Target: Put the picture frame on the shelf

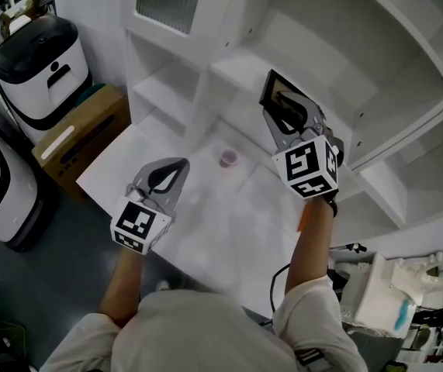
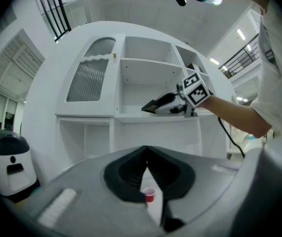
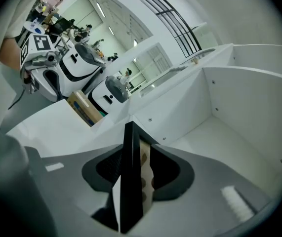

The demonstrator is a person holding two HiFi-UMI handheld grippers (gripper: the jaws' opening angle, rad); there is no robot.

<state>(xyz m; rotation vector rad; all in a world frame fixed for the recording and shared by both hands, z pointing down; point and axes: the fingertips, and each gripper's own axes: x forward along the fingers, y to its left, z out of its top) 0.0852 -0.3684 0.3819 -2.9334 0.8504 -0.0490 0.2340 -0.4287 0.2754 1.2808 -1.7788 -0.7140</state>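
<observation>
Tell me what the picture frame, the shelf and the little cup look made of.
Picture frame: black matte edge, probably painted wood or plastic; the tan sheet against it looks like card.
Shelf: smooth white board, likely painted or laminated wood, with small screw heads showing.
Cup: red, probably plastic; too small to be sure.

Two bare forearms reach forward from light short sleeves. The left arm (image 1: 126, 285) is held low and to the left. The left gripper (image 1: 179, 164) points ahead, its jaws meeting at the tips with nothing between them. The right arm (image 1: 314, 242) stretches further ahead and higher. The right gripper (image 1: 282, 105) has its jaws parted (the pads stand clear of the picture frame (image 3: 129, 191), edge-on between them).
</observation>
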